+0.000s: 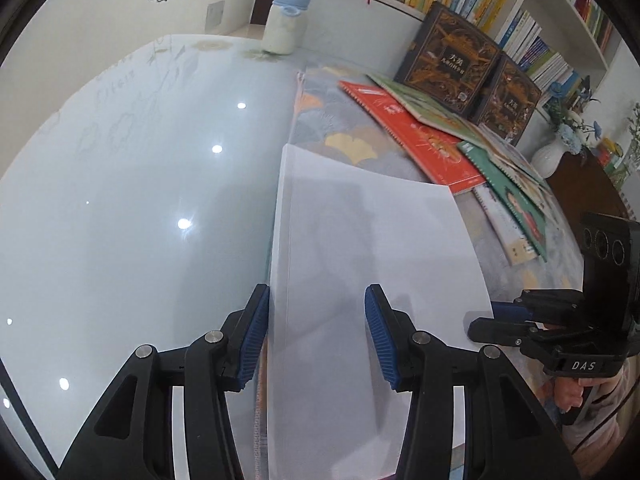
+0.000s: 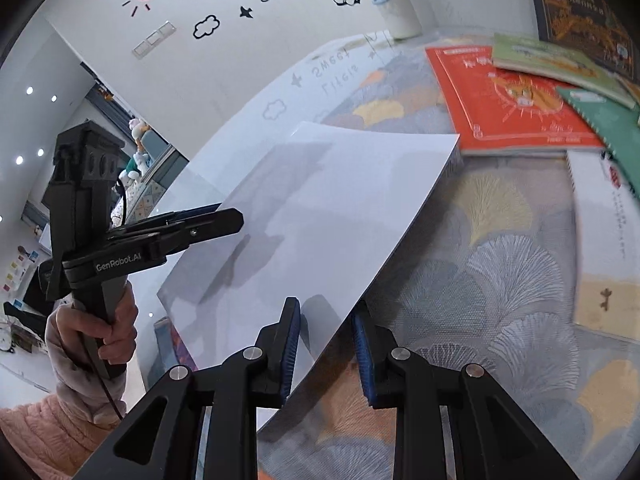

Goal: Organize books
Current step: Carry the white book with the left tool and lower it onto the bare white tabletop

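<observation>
A plain white book (image 1: 360, 240) (image 2: 320, 208) hangs tilted over the table, held from both sides. My left gripper (image 1: 316, 292) (image 2: 236, 216) is shut on its spine side, and the white cover fills the gap between the blue pads. My right gripper (image 2: 326, 308) (image 1: 480, 320) is shut on the opposite edge, which runs slantwise between its fingers. Further back, a red book (image 1: 420, 140) (image 2: 512, 100), a green spiral book (image 1: 508, 196) and other thin books lie fanned out on the patterned cloth (image 2: 500, 280).
Two dark boxed volumes (image 1: 452, 60) lean against a filled bookshelf (image 1: 520, 28) at the back right. A blue-capped bottle (image 1: 286, 20) stands at the far edge of the glossy glass tabletop (image 1: 120, 200). A white vase (image 1: 548, 156) stands right. A hand in a pink sleeve (image 2: 100, 328) holds the left gripper.
</observation>
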{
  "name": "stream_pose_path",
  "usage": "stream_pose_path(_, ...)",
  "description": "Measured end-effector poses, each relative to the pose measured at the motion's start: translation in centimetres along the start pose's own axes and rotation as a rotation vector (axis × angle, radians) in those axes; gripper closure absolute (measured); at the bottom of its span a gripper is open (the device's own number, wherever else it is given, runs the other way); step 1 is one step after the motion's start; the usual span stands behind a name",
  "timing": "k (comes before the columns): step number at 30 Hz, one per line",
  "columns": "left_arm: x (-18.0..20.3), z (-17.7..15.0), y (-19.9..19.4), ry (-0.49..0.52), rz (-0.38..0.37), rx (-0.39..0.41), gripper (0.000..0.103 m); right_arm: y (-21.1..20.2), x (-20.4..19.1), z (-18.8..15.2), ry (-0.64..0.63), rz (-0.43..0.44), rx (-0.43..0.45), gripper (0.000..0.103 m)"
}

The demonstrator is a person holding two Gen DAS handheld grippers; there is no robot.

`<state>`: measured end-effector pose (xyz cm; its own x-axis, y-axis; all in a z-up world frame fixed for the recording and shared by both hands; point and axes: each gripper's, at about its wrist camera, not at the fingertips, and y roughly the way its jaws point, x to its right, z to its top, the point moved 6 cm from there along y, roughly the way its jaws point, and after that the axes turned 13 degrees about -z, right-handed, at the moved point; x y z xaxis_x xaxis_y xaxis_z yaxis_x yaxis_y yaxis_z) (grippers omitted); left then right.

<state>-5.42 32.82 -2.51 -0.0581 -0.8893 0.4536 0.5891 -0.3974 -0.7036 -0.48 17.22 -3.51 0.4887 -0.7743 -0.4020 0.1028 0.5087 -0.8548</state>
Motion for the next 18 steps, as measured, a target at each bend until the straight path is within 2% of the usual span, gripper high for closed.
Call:
stream_pose_path(3,-0.2,-0.1,0.4,0.003,0.031,0.006,0.058,0.2,0.1,-0.1,-0.006,0.021,0.024,0.077)
stream_pose_path(7,0.0,-0.3,0.7,0.033,0.075,0.002,0.055,-0.2,-0.5,-0.6,-0.04,-0.016,0.034,0.076)
stream_pose_path(18,0.2,0.3,1.2,0.049,0.107,-0.004,0.054,-0.8,-1.4,-1.4,-0.069,-0.066,0.047,0.071)
